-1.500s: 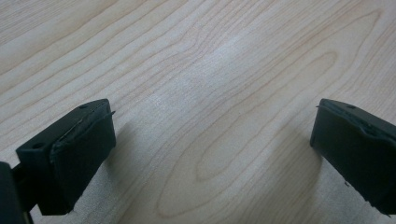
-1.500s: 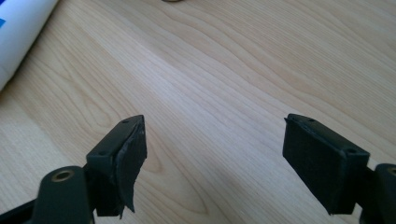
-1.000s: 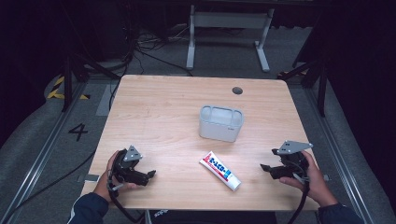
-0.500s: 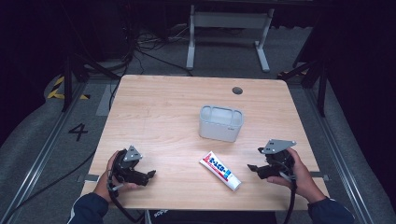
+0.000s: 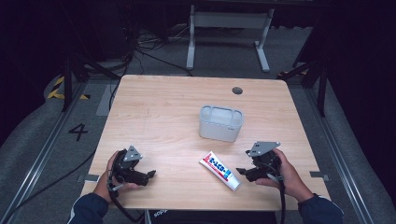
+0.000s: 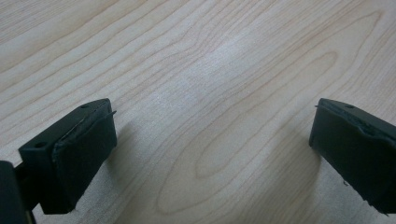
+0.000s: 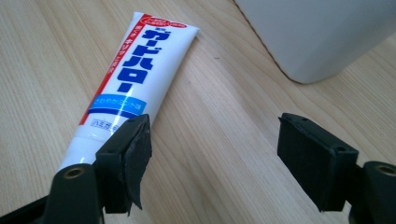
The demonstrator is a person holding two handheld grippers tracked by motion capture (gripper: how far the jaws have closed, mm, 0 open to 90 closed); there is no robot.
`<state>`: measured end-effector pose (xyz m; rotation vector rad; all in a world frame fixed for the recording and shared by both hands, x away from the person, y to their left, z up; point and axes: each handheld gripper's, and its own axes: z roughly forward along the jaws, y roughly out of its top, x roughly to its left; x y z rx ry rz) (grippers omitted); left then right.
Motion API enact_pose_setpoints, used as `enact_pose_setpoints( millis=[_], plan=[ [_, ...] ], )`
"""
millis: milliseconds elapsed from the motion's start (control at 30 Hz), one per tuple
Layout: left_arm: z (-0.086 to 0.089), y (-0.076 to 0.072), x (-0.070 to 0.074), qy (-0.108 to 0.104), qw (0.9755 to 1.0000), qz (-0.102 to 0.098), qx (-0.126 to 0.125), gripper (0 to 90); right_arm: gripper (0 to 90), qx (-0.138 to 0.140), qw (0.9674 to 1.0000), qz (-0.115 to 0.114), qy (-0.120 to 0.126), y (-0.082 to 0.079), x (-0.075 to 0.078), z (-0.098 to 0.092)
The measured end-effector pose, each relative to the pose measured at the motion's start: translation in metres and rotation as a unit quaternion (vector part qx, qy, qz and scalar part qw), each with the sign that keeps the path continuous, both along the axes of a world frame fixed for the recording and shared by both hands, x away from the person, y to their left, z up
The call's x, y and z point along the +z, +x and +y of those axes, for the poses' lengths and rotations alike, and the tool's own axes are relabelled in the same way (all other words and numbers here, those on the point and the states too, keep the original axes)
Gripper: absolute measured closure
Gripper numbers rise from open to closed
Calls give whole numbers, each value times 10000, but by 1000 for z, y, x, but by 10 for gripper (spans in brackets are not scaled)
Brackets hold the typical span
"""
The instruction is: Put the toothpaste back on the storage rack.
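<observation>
Glossy plastic toothpaste tube [image 7: 123, 79] on matt wood table [image 5: 159, 112].

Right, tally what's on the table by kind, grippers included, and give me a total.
Toothpaste tube: 1
Grey container: 1
Handheld grippers: 2, the left gripper and the right gripper, both with jaws open and nothing between them
Total: 4

1 toothpaste tube [image 5: 220, 171], 1 grey bin [image 5: 221, 122]
</observation>
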<state>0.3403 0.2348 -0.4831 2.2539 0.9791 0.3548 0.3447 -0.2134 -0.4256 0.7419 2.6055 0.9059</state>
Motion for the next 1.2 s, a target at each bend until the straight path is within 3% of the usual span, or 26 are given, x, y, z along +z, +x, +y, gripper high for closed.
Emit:
enact_pose_setpoints(
  millis=[633,1200],
  plan=[
    [0,0,0,5,10000,-2,-1,12,285,522,9985,122,-142,2,-6,52],
    [0,0,0,-3,10000,-8,15,13,271,614,9949,475,-645,10,-24,90]
  ],
)
